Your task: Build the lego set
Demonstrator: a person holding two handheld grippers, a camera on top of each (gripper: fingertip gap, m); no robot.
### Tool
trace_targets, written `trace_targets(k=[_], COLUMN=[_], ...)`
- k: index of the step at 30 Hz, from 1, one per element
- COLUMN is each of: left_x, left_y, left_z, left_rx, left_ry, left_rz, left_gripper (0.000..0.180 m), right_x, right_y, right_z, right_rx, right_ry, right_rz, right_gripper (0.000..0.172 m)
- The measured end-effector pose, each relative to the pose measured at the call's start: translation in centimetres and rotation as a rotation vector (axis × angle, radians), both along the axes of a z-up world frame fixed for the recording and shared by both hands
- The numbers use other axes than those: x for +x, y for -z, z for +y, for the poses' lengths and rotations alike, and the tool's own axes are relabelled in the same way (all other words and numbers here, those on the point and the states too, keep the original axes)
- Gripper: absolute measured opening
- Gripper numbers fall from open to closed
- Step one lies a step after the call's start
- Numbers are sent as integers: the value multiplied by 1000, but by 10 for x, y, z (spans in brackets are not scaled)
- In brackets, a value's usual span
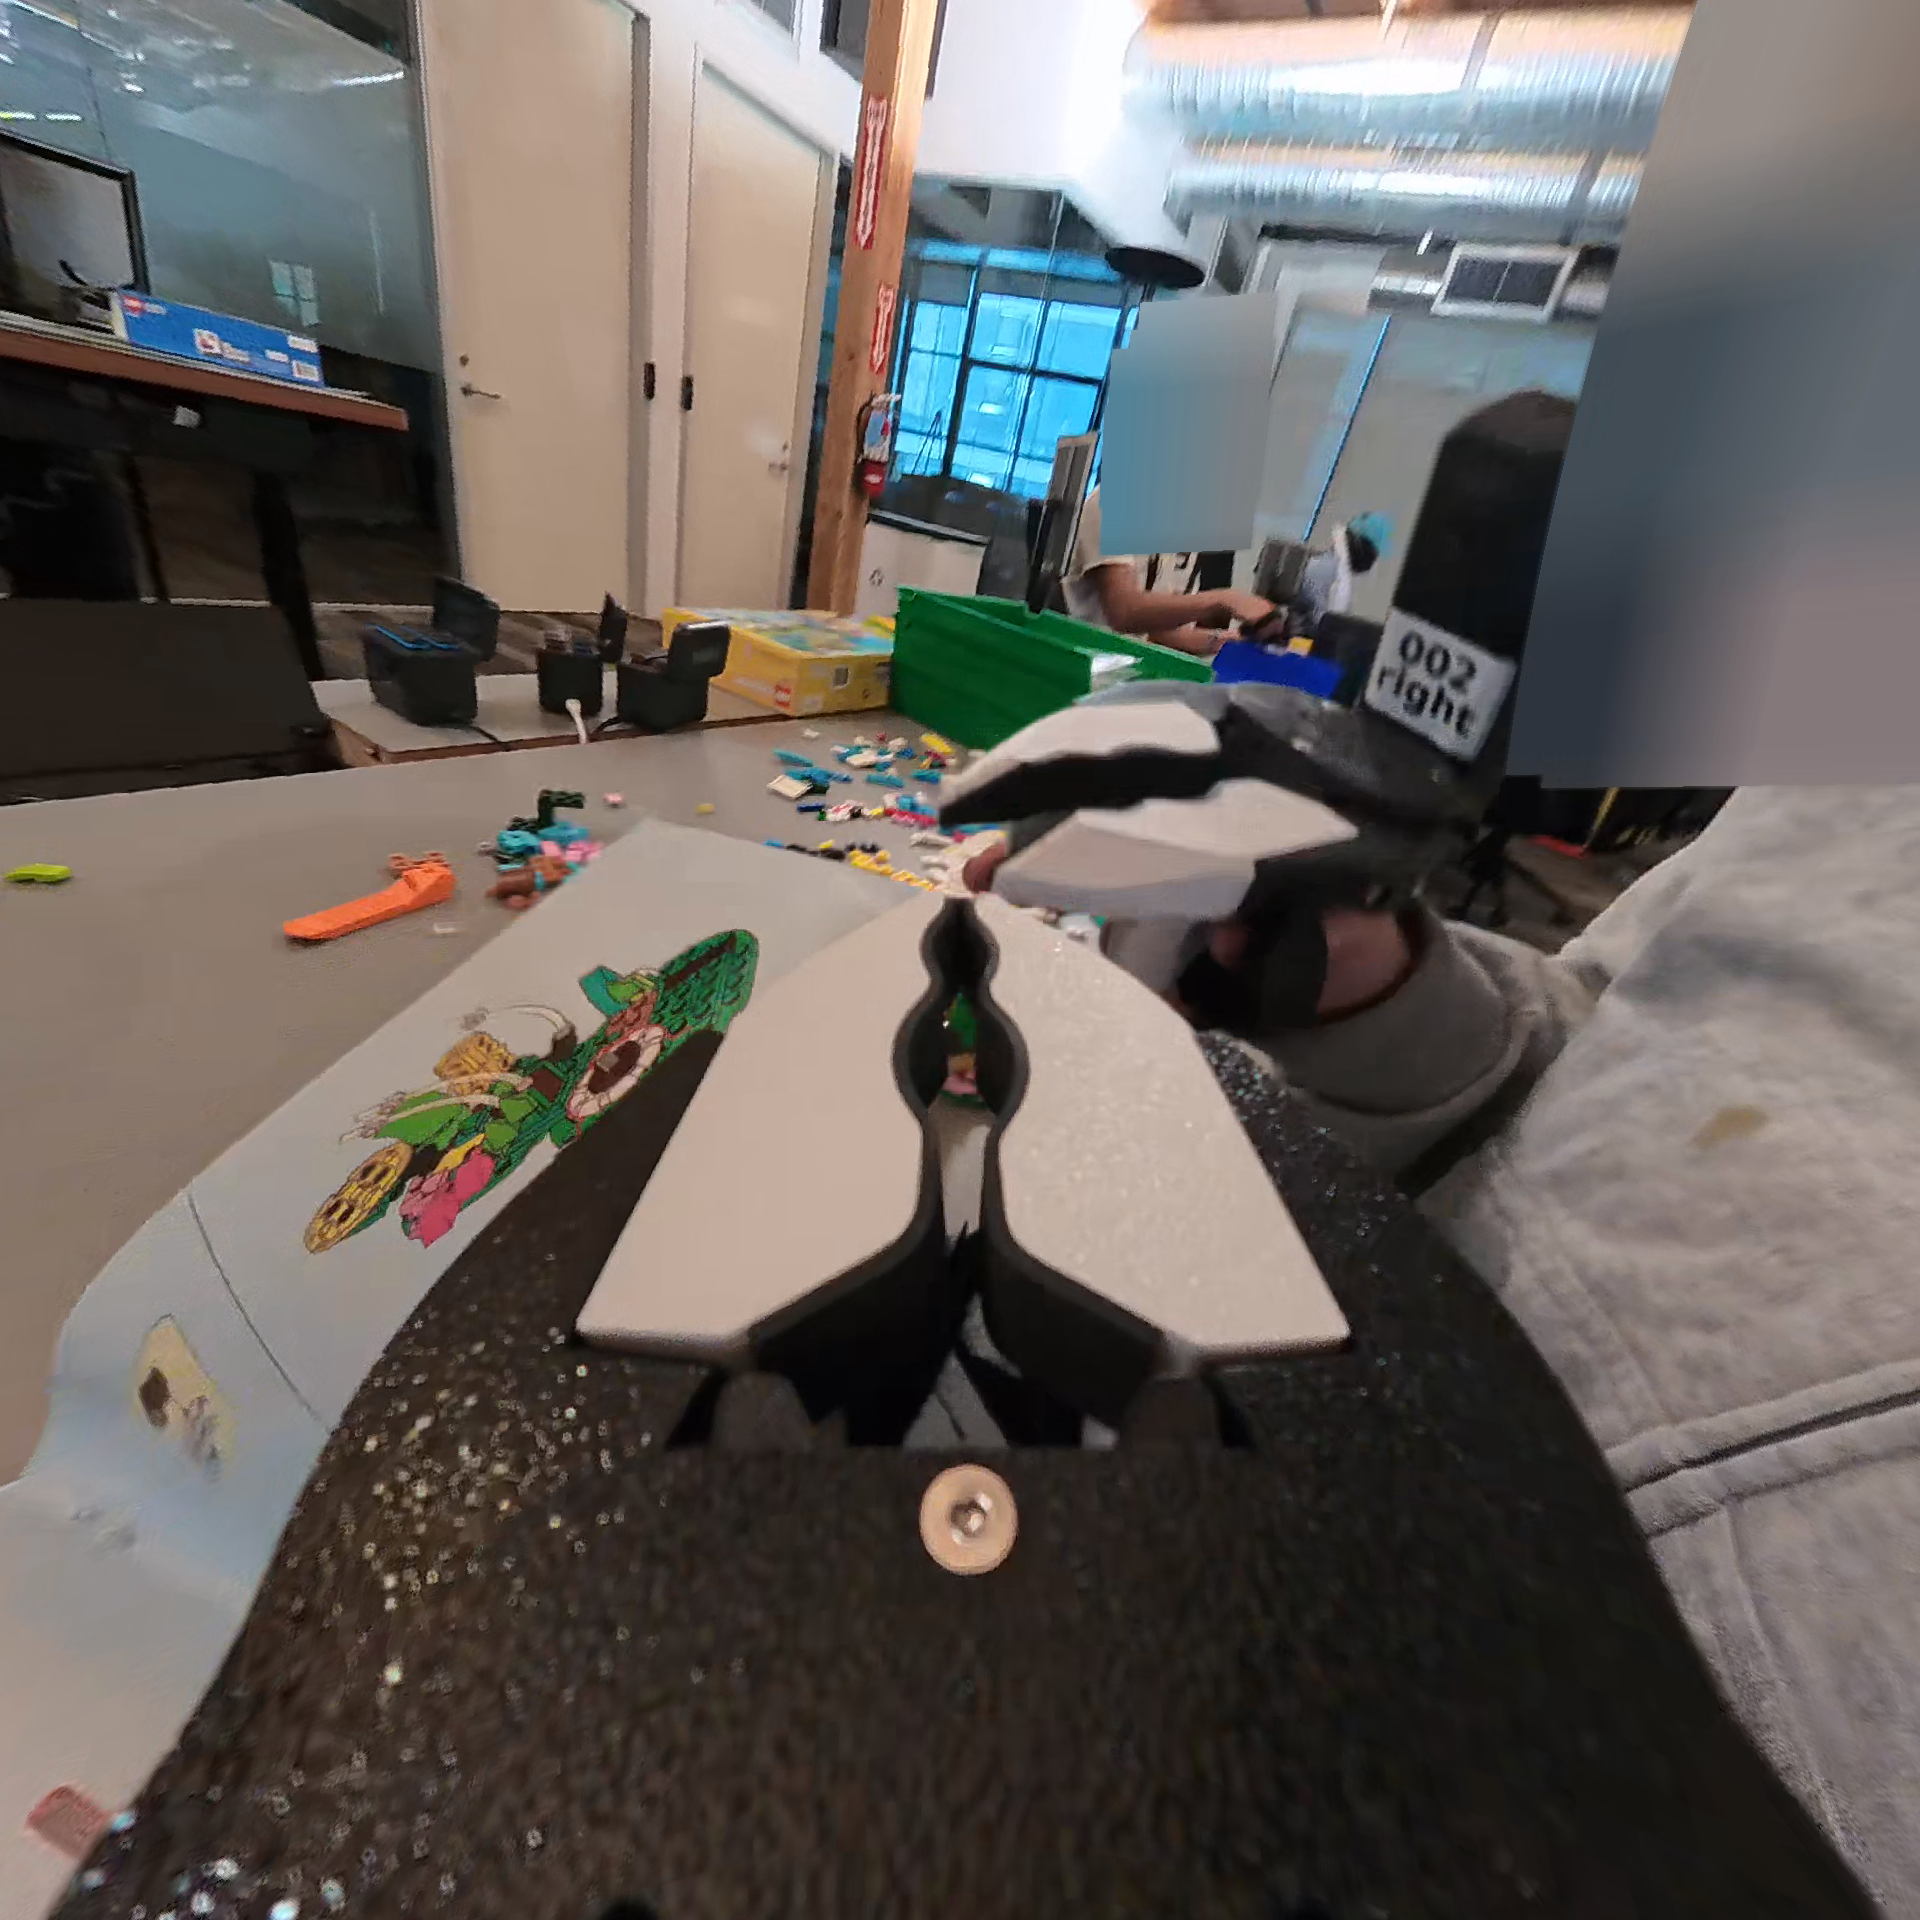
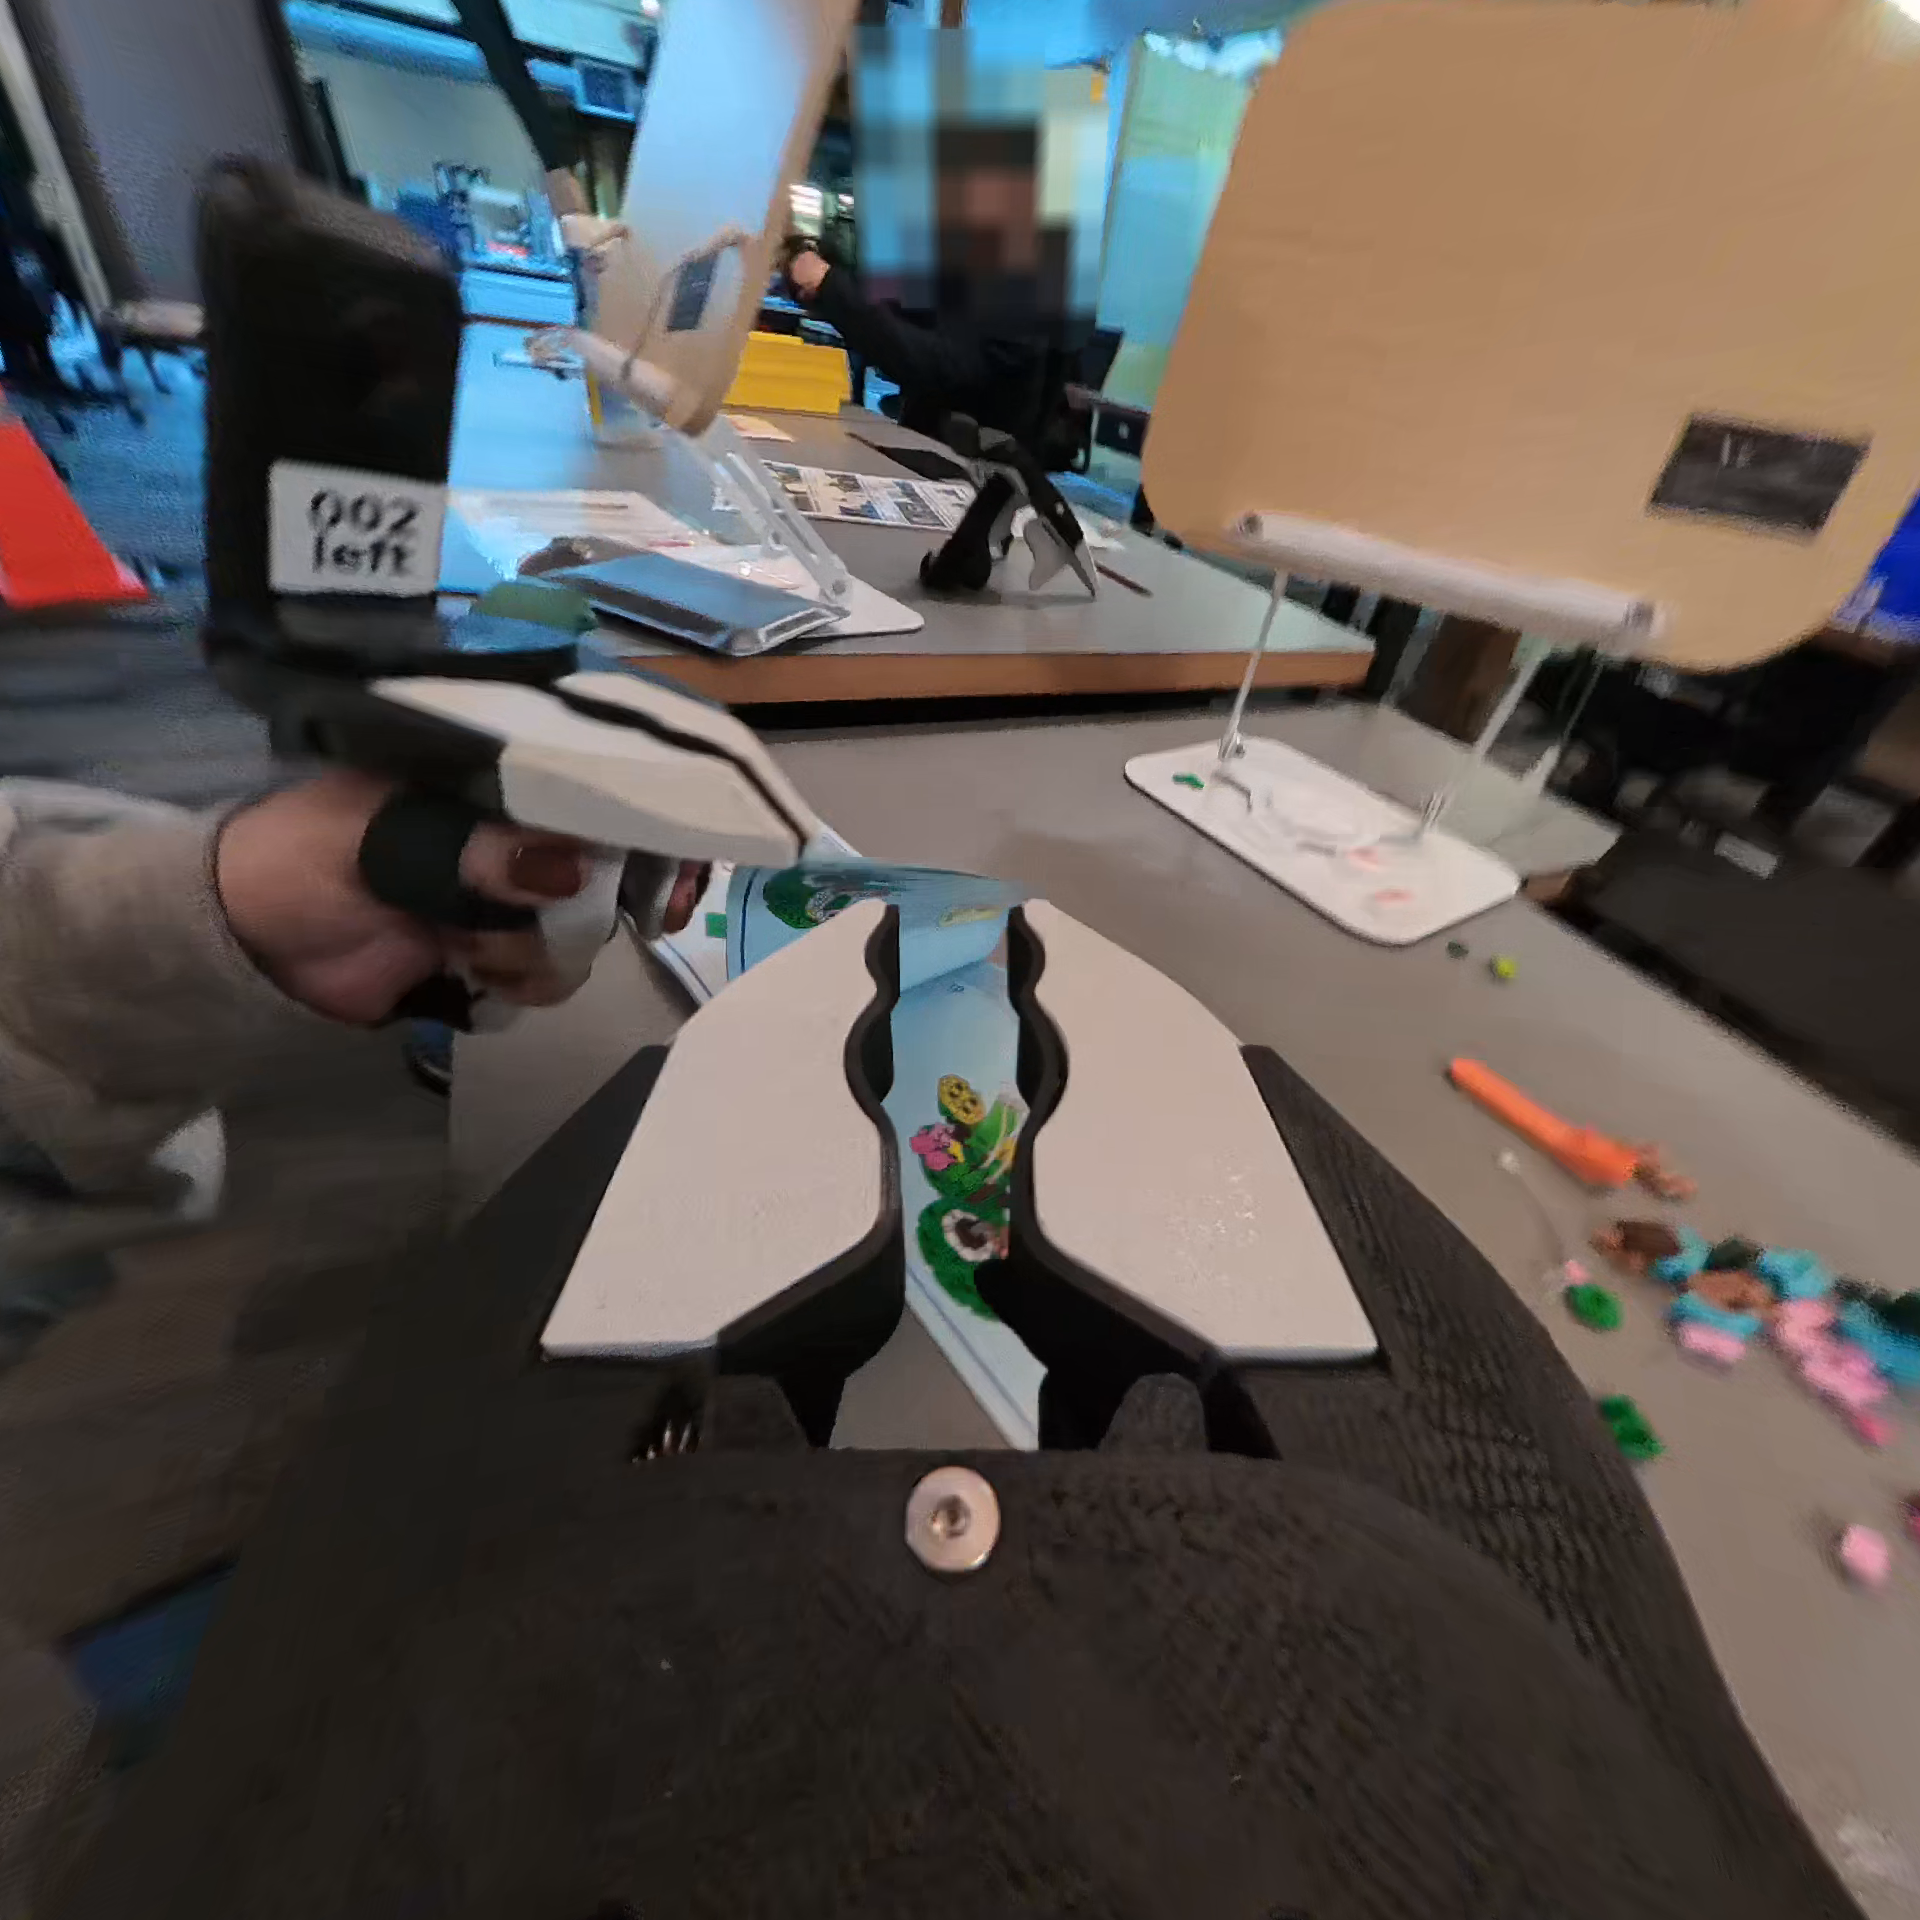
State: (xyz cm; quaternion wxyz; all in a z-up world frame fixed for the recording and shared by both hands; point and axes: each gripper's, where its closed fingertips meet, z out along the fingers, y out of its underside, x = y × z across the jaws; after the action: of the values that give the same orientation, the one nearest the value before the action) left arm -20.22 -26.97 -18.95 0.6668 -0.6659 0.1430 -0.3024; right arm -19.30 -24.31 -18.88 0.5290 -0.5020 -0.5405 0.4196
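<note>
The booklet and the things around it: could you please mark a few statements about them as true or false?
1. The left gripper has its jaws closed. True.
2. The orange tool lies on the booklet. False: it lies on the table beside it.
3. The right gripper has its jaws apart. True.
4. The loose bricks sit inside the green bin. False: they are scattered on the table.

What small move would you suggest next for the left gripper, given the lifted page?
Probably sweep the left gripper across the booklet to turn the page over: its jaws look shut at the curled page's edge, while the right gripper's jaws stand open and grip nothing.
</note>
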Motion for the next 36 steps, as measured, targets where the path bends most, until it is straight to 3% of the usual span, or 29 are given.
trace_targets(k=[6,10,14,22,30,36], left_x=[0,2,2,-13,-107,-163], left_y=[-4,-5,-5,-14,-5,19], left_z=[-1,0,0,1,-13,-42], left_rx=[-16,-19,-22,9,-13,-79], left_ry=[21,26,28,-56,-536,-772], left_rz=[-65,-70,-73,-113,-136,-116], left_gripper=[0,0,0,0,0,0], right_x=[-4,-7,-16,-19,-2,9], right_y=[0,-5,2,18,67,101], right_z=[-23,-27,-25,-18,-5,3], right_rx=[406,734,907,1019,1020,948], right_ry=[-44,34,79,102,-2,-62], right_rz=[27,69,18,-86,-424,-651], right_gripper=[19,10,13,0,0,0])
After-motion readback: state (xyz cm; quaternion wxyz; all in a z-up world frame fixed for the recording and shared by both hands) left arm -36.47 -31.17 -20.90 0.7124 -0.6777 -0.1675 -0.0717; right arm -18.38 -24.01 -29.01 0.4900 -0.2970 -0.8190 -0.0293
